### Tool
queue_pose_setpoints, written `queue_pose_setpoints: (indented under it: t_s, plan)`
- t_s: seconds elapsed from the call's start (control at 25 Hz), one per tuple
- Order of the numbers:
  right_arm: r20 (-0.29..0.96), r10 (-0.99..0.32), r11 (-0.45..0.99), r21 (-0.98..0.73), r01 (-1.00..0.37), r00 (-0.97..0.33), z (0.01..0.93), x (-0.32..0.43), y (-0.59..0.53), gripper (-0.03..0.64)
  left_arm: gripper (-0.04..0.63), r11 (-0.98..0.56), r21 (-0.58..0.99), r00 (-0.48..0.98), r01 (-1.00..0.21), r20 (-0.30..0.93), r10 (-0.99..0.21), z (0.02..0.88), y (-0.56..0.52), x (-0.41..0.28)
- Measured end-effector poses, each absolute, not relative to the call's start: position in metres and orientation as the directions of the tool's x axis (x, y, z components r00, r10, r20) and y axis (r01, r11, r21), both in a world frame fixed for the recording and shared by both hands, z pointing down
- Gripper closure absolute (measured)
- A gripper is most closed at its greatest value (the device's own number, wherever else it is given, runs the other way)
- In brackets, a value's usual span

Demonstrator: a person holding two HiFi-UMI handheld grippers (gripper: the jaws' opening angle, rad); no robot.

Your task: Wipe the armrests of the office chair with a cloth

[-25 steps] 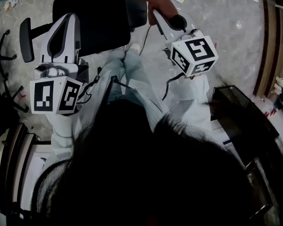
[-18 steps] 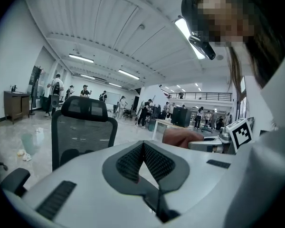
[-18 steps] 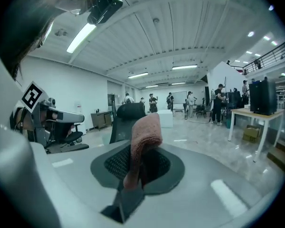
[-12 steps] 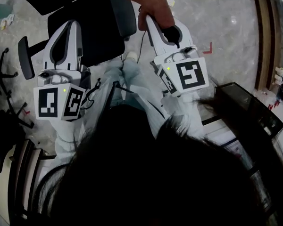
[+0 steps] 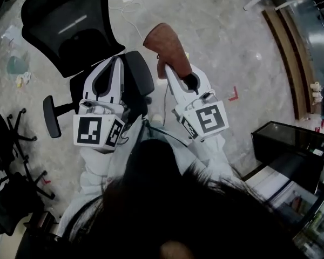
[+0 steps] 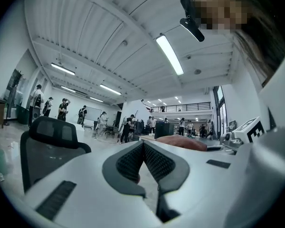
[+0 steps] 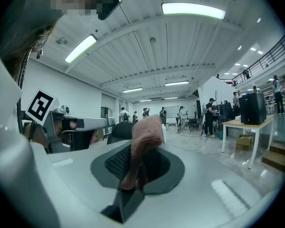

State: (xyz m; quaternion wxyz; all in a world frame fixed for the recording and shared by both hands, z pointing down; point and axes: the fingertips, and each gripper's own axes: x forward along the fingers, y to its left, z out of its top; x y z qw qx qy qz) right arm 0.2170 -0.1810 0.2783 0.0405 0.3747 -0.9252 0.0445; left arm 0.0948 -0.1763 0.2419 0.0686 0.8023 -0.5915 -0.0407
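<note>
A reddish-brown cloth [image 5: 170, 47] sticks up from the right tongs [image 5: 169, 72], which are clamped on its lower end. Beside them, the left tongs [image 5: 117, 62] are closed on nothing, held over the black office chair [image 5: 70, 26]. One armrest [image 5: 52, 116] juts out above the pale floor [image 5: 227, 31].

The office chair [image 5: 70, 31] blocks the left; open floor [image 5: 232, 47] lies rightward

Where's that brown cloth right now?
In the head view the cloth is upper centre, pinched in the right hand-held gripper, just right of the seat of the black office chair.
</note>
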Motion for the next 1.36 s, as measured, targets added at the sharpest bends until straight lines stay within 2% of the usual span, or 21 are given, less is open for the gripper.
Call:
queue_pose_setpoints:
  t_s: [0.44, 0.84, 1.36]
  plan:
    - [0.082, -0.737, 0.67, -0.043, -0.741, -0.671, 0.257, 0.233, -0.194, 0.569, 0.592, -0.4, 0.127, 0.4, -0.908, -0.025, -0.916, 0.219, -0.199, 0.125]
    - [0.126, -0.725, 0.674, -0.068, -0.735, -0.677, 0.268, 0.226, -0.191, 0.569, 0.592, -0.393, 0.151, 0.398, -0.907, 0.004, -0.917, 0.236, -0.197, 0.123]
    - [0.051, -0.765, 0.641, -0.035, -0.767, -0.642, 0.243, 0.253, -0.182, 0.568, 0.592, -0.463, 0.111, 0.461, -0.879, -0.05, -0.886, 0.215, -0.194, 0.154]
